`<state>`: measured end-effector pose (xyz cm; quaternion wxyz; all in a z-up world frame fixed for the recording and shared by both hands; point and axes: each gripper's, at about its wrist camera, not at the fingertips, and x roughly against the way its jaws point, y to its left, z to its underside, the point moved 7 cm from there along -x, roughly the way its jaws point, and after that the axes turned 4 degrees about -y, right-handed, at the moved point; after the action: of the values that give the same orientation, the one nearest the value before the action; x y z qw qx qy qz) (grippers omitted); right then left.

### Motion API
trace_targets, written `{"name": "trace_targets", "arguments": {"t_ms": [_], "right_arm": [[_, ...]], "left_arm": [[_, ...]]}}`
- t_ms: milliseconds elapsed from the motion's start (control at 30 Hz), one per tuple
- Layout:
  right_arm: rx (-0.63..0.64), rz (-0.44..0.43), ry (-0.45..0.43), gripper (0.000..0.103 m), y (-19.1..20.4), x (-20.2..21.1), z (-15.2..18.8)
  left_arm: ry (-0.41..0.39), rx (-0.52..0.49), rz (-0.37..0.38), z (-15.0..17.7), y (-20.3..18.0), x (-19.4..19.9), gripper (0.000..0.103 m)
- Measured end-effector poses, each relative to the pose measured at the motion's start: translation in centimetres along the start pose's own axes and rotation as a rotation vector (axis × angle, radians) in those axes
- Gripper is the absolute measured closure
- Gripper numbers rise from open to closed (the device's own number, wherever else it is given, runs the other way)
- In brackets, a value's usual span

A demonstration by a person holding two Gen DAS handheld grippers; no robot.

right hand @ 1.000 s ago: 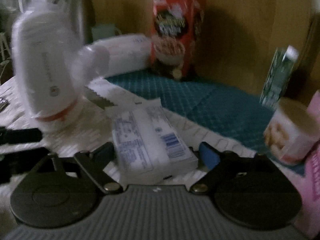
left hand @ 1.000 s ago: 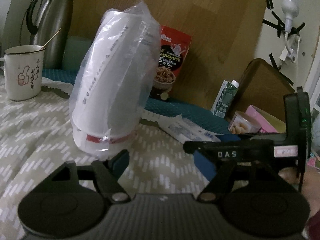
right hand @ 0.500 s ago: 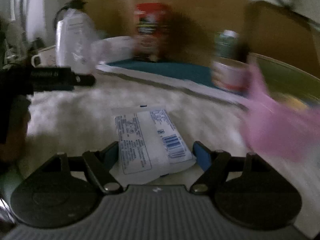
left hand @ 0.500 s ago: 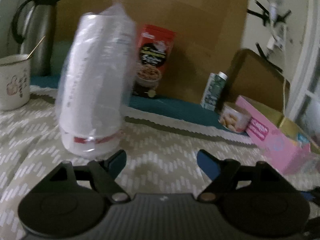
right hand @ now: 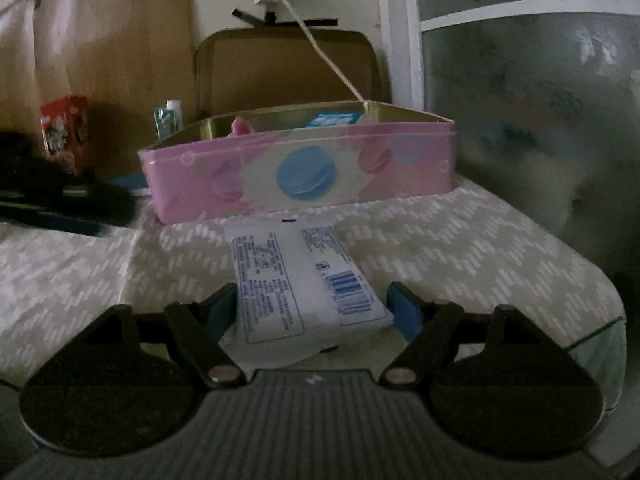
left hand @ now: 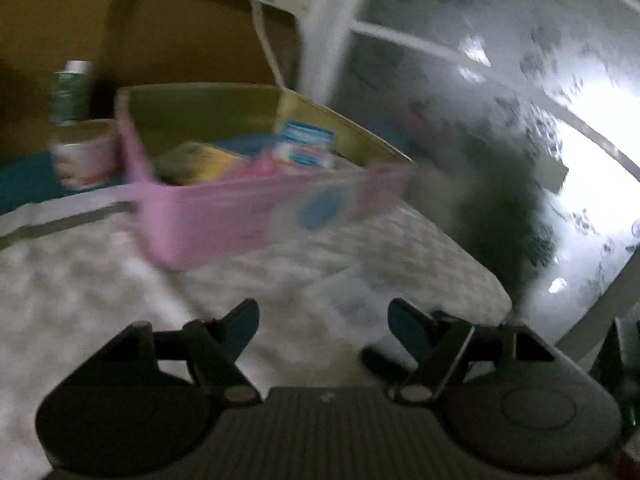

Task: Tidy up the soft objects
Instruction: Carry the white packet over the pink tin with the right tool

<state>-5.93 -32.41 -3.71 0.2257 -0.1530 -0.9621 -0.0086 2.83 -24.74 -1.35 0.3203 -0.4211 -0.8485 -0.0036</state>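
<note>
Both wrist cameras sit low over the patterned cloth [right hand: 460, 248], each looking forward past its own fingers. The right view faces the long side of the pink tin [right hand: 304, 172] squarely and from close by. The left view, badly blurred, seems to see the same pink tin [left hand: 240, 212] from its corner, with the window [left hand: 500, 60] to the right.

Blurred pink tin [left hand: 224, 220] on patterned cloth [left hand: 80, 280]

- The tissue pack [right hand: 304, 280] lies on the worktop [right hand: 460, 248], between the fingers of the right tool [right hand: 312, 312].
- The tin box [right hand: 296, 172] stands just behind the pack.
- A carton [right hand: 168, 118] stands behind the box's left end.
- A snack bag [right hand: 64, 132] stands further left.
</note>
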Motion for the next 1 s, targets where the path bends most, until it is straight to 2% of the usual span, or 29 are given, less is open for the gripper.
{"name": "trace_targets", "arguments": {"t_ms": [67,200,233,267,367,467,533,667,733,833,933,1000], "right_arm": [[0.002,-0.028,-0.012,0.015,-0.4,0.4,0.3],[0.05,-0.063,-0.041,0.015,-0.6,0.8,1.4],[0.073,-0.067,-0.055,0.016,-0.8,1.1,1.8],[0.084,-0.079,-0.072,0.022,-0.9,1.4,2.0],[0.095,-0.121,-0.092,0.023,-0.2,1.7,2.2],[0.101,-0.102,-0.145,0.023,0.3,2.6,1.7],[0.065,-0.112,-0.202,0.023,-0.2,3.3,0.5],[0.031,-0.112,-0.334,0.023,-0.4,4.1,-3.4],[0.024,-0.113,-0.373,0.023,-0.2,3.5,-5.4],[-0.031,-0.157,-0.369,0.023,-0.1,0.7,-8.4],[-0.041,-0.166,-0.281,0.023,0.3,-3.9,-10.5],[-0.02,-0.174,-0.217,0.023,0.4,-7.5,-11.4]], "left_arm": [[0.042,-0.008,0.008,0.0,-1.2,-1.6,0.029],[0.14,0.02,0.013,2.0,-1.6,-3.5,0.03],[0.122,0.012,0.011,2.1,-1.8,-3.7,0.028],[0.116,-0.003,0.011,2.3,-2.1,-3.7,0.03],[0.102,-0.031,-0.014,2.3,-2.8,-3.9,0.039],[0.064,0.035,0.036,0.8,-2.5,-3.0,0.046],[0.003,0.012,0.062,-0.9,-2.9,-1.6,0.047],[-0.119,-0.06,0.053,-4.6,-3.9,0.2,0.046],[-0.14,-0.072,0.051,-6.6,-3.7,0.0,0.046],[-0.152,-0.071,0.033,-9.3,-2.9,-1.4,0.046],[-0.163,-0.103,-0.056,-11.5,-1.4,-4.4,0.046],[-0.173,-0.104,-0.143,-12.8,0.5,-6.4,0.044]]}}
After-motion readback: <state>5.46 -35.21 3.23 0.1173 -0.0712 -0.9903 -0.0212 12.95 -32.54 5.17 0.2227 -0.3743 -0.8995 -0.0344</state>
